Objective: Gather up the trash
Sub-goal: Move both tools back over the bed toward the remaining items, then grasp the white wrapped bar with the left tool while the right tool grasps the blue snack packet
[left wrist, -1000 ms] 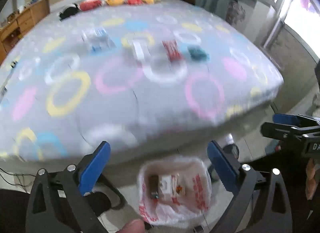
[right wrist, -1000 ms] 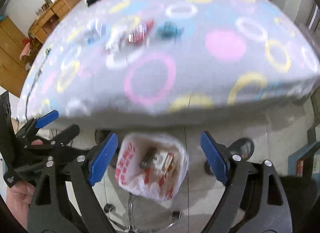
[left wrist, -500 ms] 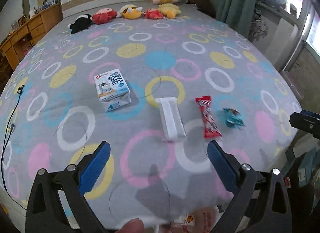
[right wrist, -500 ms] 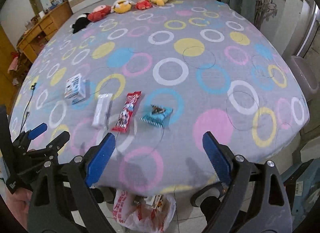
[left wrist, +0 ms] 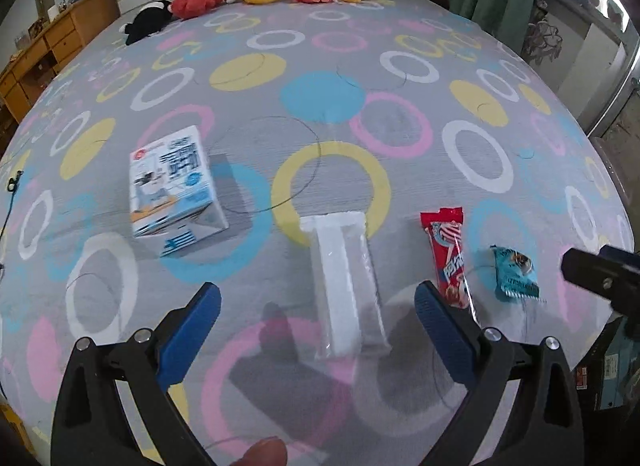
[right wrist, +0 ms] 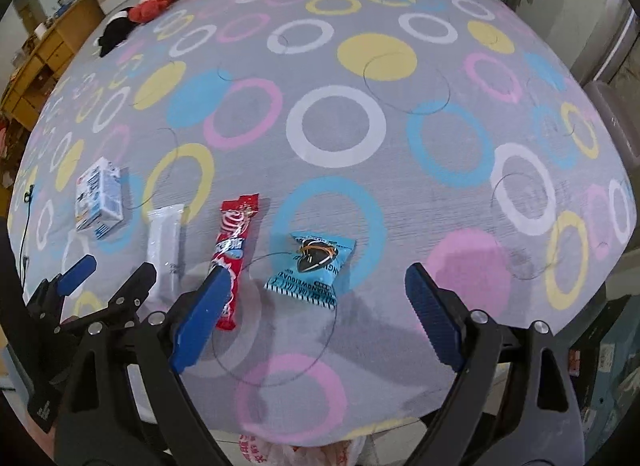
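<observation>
Step in hand: we are reaching over the bed [left wrist: 400, 77] toward the row of trash, with nothing picked up yet, as far as we can judge.
Left gripper: we are holding the left gripper [left wrist: 316, 314] with its jaws standing wide apart and nothing between the pads; in the left wrist view the white wrapper [left wrist: 346, 286] is lying at lower centre, between and just ahead of the blue fingers.
Right gripper: we are holding the right gripper [right wrist: 312, 306] with jaws likewise spread and empty; in the right wrist view the teal packet [right wrist: 314, 264] is lying at centre, just ahead of the gap.
Other trash: the red wrapper [right wrist: 234, 258] is sitting left of the teal packet, its lower end hidden behind our right gripper's left finger; the small carton [left wrist: 176, 189] is standing at middle left of the left wrist view, well apart from the jaws.
Trash bag: we are seeing only the top of the plastic bag [right wrist: 288, 446] at the bottom edge of the right wrist view, below the bed's near edge.
Next move, as we judge it: we are needing to lower each gripper until the pads straddle its flat piece, then close gently, since thin film on soft bedding is likely to slip or bunch.
</observation>
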Demonstrator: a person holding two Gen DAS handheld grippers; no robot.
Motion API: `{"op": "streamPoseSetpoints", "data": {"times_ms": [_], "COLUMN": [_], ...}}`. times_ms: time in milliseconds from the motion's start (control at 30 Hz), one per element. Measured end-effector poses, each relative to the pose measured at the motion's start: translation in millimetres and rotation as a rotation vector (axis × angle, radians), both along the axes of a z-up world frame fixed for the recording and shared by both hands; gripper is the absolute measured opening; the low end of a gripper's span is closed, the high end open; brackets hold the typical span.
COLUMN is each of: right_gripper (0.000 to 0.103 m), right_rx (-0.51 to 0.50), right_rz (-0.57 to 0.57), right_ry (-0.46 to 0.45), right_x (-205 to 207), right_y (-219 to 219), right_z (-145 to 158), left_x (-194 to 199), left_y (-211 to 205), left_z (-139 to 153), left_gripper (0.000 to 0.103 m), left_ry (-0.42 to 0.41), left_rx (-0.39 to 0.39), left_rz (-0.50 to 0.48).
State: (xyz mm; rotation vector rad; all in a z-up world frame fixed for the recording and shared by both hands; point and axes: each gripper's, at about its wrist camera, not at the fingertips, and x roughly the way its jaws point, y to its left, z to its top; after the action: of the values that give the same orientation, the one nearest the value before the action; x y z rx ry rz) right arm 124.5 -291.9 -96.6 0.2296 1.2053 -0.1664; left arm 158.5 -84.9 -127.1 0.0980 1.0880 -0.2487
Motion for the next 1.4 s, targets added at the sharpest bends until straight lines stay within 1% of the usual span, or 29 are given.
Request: {"op": "streamPoseSetpoints", "data": {"times_ms": [133, 300, 467, 533, 633, 767, 833, 967, 1000, 1067, 1100, 1133, 1167, 1267, 1300, 1400], "right_gripper": [0.087, 0.087, 0.086, 0.082, 0.079, 0.076, 0.071, 0.061, 0.057, 0.053, 0.047, 0.043, 0.042, 0.039, 0.036, 0.032], "right_rx": [0.001, 0.001, 0.023, 0.017, 0.025, 0.033, 0.047, 0.044, 0.040, 0.033, 0.028, 0.019, 0.015, 0.007, 0.003, -0.006], "right_rz": [-0.017, -0.038, -0.047, -0.056, -0.055, -0.054, -0.055, -0.051, -0.048, -0.040, -0.036, -0.033, -0.032, -0.025, -0.022, -0.016], "right_ry": [0.023, 0.045, 0.069, 0.073, 0.090, 0.111, 0.124, 0.138, 0.138, 0.139, 0.140, 0.140, 0.140, 0.141, 0.140, 0.135], "right_x": [9.6, 20.0, 26.0, 28.2, 30.4, 33.2, 34.1, 38.7, 39.6, 42.0, 42.5, 43.1, 43.9, 44.7, 44.9, 46.1], "right_y": [-1.6, -5.4, -6.7, -7.9, -7.1, -4.8, -4.3, -4.4, -4.3, -3.1, -3.3, -3.0, -3.4, -2.8, -2.5, -3.5], "right_z": [-12.6, -26.1, -38.0, -40.5, -46.8, -57.1, -62.6, -69.8, -70.5, -71.4, -71.6, -71.3, -71.7, -71.7, -71.5, -70.6], "left_x": [9.4, 22.0, 24.4, 25.6, 25.7, 23.1, 22.8, 23.2, 23.2, 22.5, 22.2, 22.0, 21.4, 22.1, 22.4, 23.3], "left_y": [-9.4, -15.2, -20.6, -22.0, -24.1, -27.4, -28.7, -29.0, -29.7, -30.6, -31.0, -31.1, -31.4, -30.5, -30.4, -27.5], "left_z": [-8.8, -18.0, -24.2, -27.2, -31.1, -37.3, -40.9, -43.9, -43.8, -43.5, -43.1, -42.4, -42.0, -41.6, -41.2, -38.6], "left_gripper": [0.095, 0.095, 0.095, 0.092, 0.088, 0.087, 0.085, 0.085, 0.085, 0.078, 0.074, 0.069, 0.066, 0.064, 0.063, 0.043], "left_ry": [0.011, 0.037, 0.048, 0.053, 0.061, 0.071, 0.075, 0.070, 0.067, 0.057, 0.052, 0.046, 0.041, 0.039, 0.040, 0.032], "left_rx": [0.021, 0.024, 0.033, 0.038, 0.043, 0.048, 0.053, 0.057, 0.057, 0.056, 0.058, 0.060, 0.059, 0.056, 0.055, 0.052], "left_rz": [-0.018, -0.008, -0.022, -0.023, -0.026, -0.035, -0.037, -0.036, -0.038, -0.040, -0.039, -0.039, -0.039, -0.036, -0.038, -0.039]}}
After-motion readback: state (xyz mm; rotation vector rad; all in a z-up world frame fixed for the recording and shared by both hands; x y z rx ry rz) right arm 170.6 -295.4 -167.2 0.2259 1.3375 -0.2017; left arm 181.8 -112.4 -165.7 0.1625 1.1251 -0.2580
